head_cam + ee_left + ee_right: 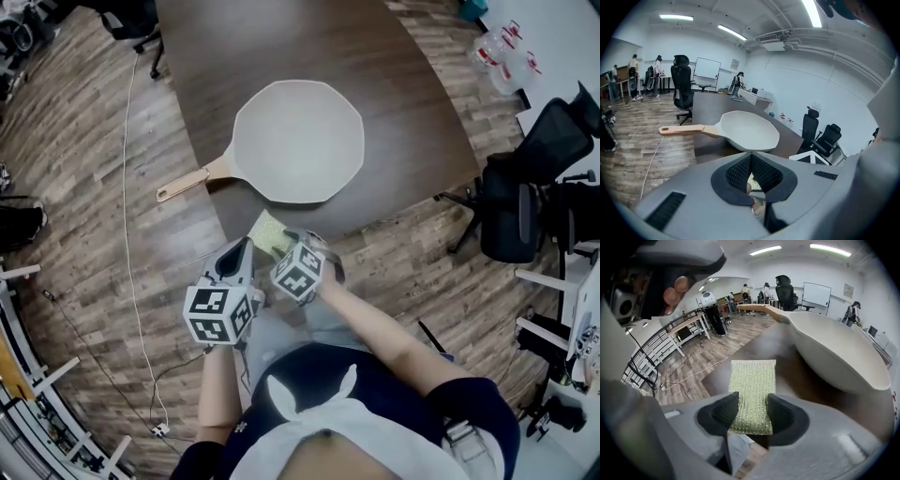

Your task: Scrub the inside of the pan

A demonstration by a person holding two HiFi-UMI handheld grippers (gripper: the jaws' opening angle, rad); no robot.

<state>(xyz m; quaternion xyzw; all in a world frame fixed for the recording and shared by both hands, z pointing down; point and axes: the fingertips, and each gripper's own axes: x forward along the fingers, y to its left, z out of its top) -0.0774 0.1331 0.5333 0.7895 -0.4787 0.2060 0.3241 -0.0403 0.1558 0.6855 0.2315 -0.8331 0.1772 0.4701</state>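
On the table (403, 84), a cream angular-rimmed pan (300, 141), wooden handle (187, 184); left gripper (751, 161) fingers together, right gripper (753, 407) fingers apart.

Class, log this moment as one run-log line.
right hand-held gripper: open, flanking scrub pad | left hand-held gripper: shut | pan: on table, untouched

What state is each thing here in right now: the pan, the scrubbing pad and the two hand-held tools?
White pan with a tan handle: upright on the dark table, empty.
Yellow-green knitted scrubbing pad: lying flat near the table's edge, beside the pan, not gripped.
Left tool: shut, nothing clamped.
Right tool: open, jaws either side of the pad's near end.
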